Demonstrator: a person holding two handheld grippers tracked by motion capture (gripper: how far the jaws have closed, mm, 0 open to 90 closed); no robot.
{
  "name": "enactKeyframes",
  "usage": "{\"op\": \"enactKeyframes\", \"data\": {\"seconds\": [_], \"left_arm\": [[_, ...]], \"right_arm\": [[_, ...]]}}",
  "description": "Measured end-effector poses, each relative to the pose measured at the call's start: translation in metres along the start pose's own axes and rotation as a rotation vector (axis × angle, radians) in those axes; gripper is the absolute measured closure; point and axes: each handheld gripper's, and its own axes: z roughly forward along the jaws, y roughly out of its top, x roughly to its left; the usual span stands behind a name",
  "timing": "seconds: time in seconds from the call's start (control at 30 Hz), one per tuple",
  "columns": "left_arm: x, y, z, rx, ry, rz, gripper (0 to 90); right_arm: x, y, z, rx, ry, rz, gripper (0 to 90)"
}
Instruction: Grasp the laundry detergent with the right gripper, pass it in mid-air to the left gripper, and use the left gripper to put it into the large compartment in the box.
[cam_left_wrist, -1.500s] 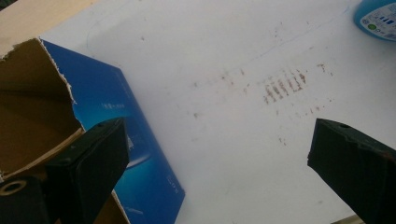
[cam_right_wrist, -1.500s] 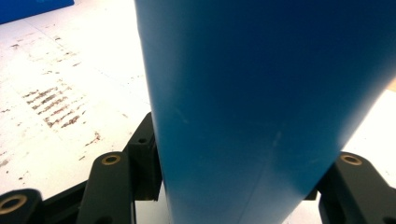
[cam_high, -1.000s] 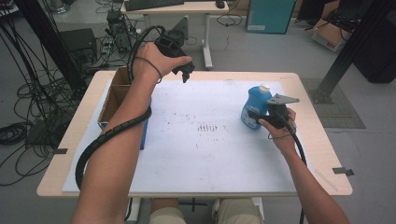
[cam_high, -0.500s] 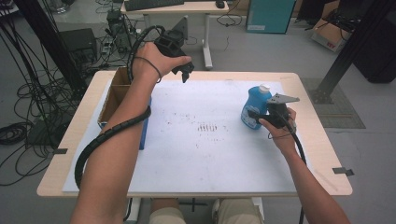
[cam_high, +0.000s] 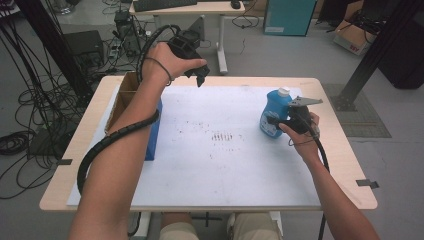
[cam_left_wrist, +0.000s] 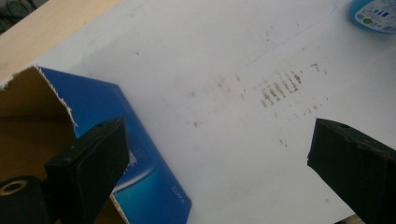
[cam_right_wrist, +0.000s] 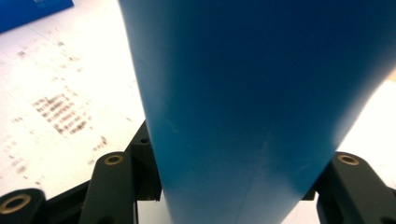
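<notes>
A blue bottle (cam_high: 274, 107) with a white cap stands at the right of the white sheet (cam_high: 215, 165). My right gripper (cam_high: 272, 120) is shut on its lower body. In the right gripper view the bottle's blue wall (cam_right_wrist: 261, 93) sits between the two black jaws, which press on both sides. My left gripper (cam_high: 197, 75) is held up over the table's back left, open and with nothing in it. In the left gripper view its jaws stand wide apart over the sheet (cam_left_wrist: 224, 93). There the bottle's base (cam_left_wrist: 373, 14) shows at the top right corner.
An open cardboard box (cam_high: 152, 130) with blue printed sides and a brown inside lies along the table's left edge (cam_high: 80, 145); its flap (cam_left_wrist: 140, 158) is near my left jaw. Brown smudges (cam_high: 222, 136) mark the sheet's middle. Cables, a desk and black posts stand beyond the table.
Almost nothing differs: the right gripper and the bottle have shifted very slightly, and the left gripper has stayed raised and open.
</notes>
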Motion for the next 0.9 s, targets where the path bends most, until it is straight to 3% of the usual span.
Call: {"op": "enactKeyframes", "data": {"seconds": [0.07,0.1,0.17,0.2,0.23,0.27,0.3,0.37,0.5,0.53,0.57,0.7,0.77,0.8,0.9], "left_arm": [[-0.003,0.003,-0.001,-0.014,-0.003,0.021,5.6],[-0.003,0.005,-0.002,-0.002,0.001,0.058,5.7],[-0.003,0.006,-0.003,0.003,0.003,0.076,5.6],[-0.005,0.008,-0.005,0.000,0.006,0.118,5.7],[-0.005,0.008,-0.005,0.000,0.006,0.118,5.9],[-0.006,0.010,-0.005,0.002,0.008,0.141,5.7],[-0.007,0.011,-0.006,0.010,0.014,0.191,6.0],[-0.007,0.012,-0.006,0.017,0.016,0.209,5.6],[-0.004,0.012,-0.011,-0.003,-0.001,0.298,5.7],[-0.004,0.012,-0.011,-0.003,-0.001,0.298,5.7],[-0.003,0.011,-0.013,-0.006,0.007,0.331,5.6],[0.002,0.010,-0.017,-0.004,-0.001,0.362,5.3],[0.006,0.007,-0.022,-0.003,-0.012,0.411,5.1],[0.006,0.007,-0.022,-0.003,-0.012,0.411,5.1],[0.008,0.003,-0.025,-0.002,-0.021,0.456,4.9]], "right_arm": [[0.000,0.008,-0.002,-0.002,0.016,-0.001,43.5],[0.001,0.012,-0.002,0.000,0.025,-0.001,43.5],[0.003,0.022,-0.003,0.006,0.042,-0.006,43.4],[0.005,0.027,-0.003,0.011,0.052,-0.010,43.4],[0.005,0.027,-0.003,0.011,0.052,-0.010,43.4],[0.008,0.037,-0.003,0.014,0.078,-0.010,43.4],[0.011,0.042,-0.003,0.018,0.092,-0.002,43.4],[0.013,0.047,-0.003,0.018,0.106,-0.006,43.4],[0.028,0.069,-0.001,0.025,0.146,-0.013,43.4],[0.028,0.069,-0.001,0.025,0.146,-0.013,43.4],[0.034,0.078,0.001,0.028,0.167,-0.020,43.3],[0.045,0.092,0.005,0.025,0.201,-0.032,43.3],[0.055,0.104,0.010,0.020,0.237,-0.051,43.3],[0.055,0.104,0.010,0.020,0.237,-0.051,43.3],[0.072,0.122,0.021,0.021,0.302,-0.081,43.2]]}}
